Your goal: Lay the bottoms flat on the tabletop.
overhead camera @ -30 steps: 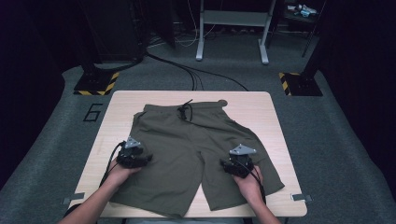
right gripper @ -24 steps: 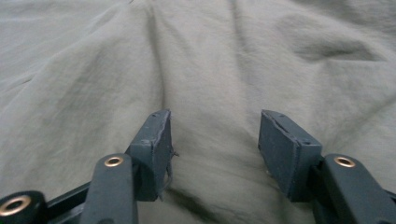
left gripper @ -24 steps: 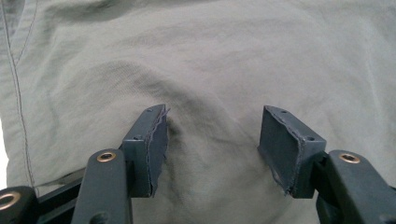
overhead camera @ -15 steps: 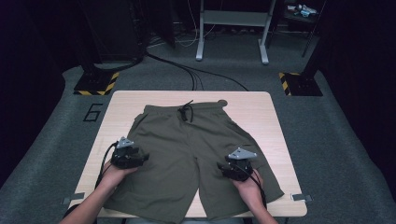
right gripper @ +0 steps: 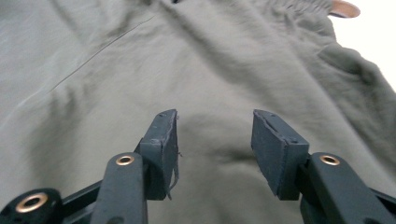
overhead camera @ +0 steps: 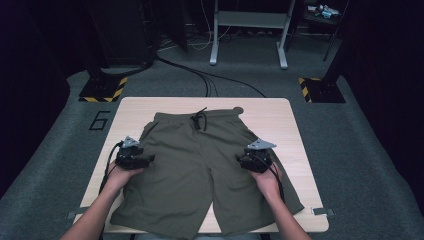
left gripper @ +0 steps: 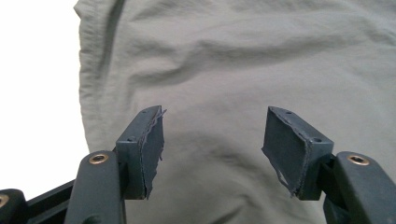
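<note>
Left gripper (overhead camera: pixel 145 159) jaws apart over shorts (overhead camera: pixel 200 170) near left edge.

The shorts (overhead camera: pixel 200 170) look like matt, lightly wrinkled woven cloth, the worktop (overhead camera: pixel 295 130) is smooth pale wood laminate, and the floor (overhead camera: pixel 360 150) is rough grey carpet.

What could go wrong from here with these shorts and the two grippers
1. Both the left gripper and the right gripper are open over flat cloth of the shorts, so a pinch may catch only the top layer, or nothing.
2. The leg hems hang past the near edge of the table; a pull toward the person could slide the shorts off.
3. The drawstring lies loose at the waistband and could get trapped in a fold.
</note>
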The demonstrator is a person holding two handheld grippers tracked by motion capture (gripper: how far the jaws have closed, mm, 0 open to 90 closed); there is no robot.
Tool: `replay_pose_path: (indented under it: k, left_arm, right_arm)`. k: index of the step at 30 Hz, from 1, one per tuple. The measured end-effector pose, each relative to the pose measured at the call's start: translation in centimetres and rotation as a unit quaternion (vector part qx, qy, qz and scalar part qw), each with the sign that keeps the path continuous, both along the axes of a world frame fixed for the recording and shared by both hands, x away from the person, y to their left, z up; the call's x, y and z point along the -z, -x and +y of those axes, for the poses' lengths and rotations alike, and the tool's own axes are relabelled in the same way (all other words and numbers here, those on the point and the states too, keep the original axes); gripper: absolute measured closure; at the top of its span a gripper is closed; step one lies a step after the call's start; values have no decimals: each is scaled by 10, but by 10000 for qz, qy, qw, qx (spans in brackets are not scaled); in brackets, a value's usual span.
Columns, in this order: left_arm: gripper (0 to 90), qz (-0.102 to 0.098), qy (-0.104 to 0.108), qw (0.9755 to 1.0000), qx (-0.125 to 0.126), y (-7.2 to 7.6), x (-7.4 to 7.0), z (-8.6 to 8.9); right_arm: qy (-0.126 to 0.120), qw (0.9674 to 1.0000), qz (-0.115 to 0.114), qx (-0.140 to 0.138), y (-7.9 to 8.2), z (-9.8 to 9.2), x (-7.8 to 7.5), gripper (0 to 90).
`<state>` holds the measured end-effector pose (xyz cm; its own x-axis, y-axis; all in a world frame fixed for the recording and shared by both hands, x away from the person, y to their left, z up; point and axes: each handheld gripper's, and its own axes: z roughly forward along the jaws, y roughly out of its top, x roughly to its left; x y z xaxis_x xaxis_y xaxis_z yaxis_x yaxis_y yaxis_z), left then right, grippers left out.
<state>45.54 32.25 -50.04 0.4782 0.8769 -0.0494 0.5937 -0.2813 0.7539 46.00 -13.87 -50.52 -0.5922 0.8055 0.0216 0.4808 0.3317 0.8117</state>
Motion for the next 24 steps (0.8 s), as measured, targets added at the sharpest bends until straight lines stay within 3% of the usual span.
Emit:
replay_pose_path:
  k: [4,7,10,16,17,24]
  left_arm:
    - [372,-52,-37,10000,57,-1,1,5]
    - [374,-70,-34,9999,99,-4,2,11]
    - [375,-81,-5,9999,84,-6,4,17]
    - [377,33,97,9999,28,-10,7,33]
    - [378,-31,106,9999,0,-11,8,34]
    - [377,18,8,10000,18,-13,13,50]
  right_arm:
    - [13,10000,-29,16,-7,-7,-1,474]
    - [-3,10000,89,-34,-12,-13,0,451]
    - [106,9998,72,-127,-14,-19,1,445]
    - [35,10000,77,12,-17,-41,2,463]
    - [46,9999,92,32,-18,-44,1,465]
    - [90,9997,117,215,-16,-67,-1,482]
